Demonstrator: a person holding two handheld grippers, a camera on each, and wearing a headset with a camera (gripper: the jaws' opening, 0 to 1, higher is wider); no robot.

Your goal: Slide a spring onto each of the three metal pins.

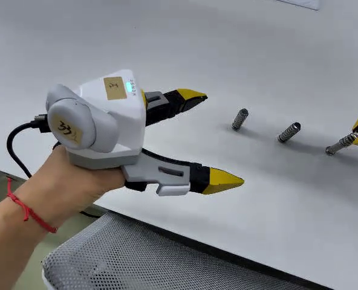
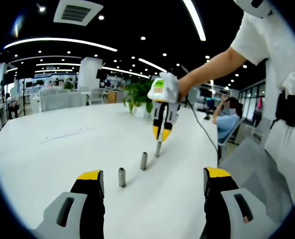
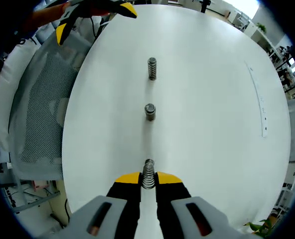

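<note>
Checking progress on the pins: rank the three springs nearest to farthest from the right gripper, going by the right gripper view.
1. Gripped spring, between the right gripper's jaws.
2. Middle spring, straight ahead on the table.
3. Far spring, at the row's far end.

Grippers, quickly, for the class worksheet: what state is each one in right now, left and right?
Left gripper: open, holding nothing.
Right gripper: shut on the spring.
</note>
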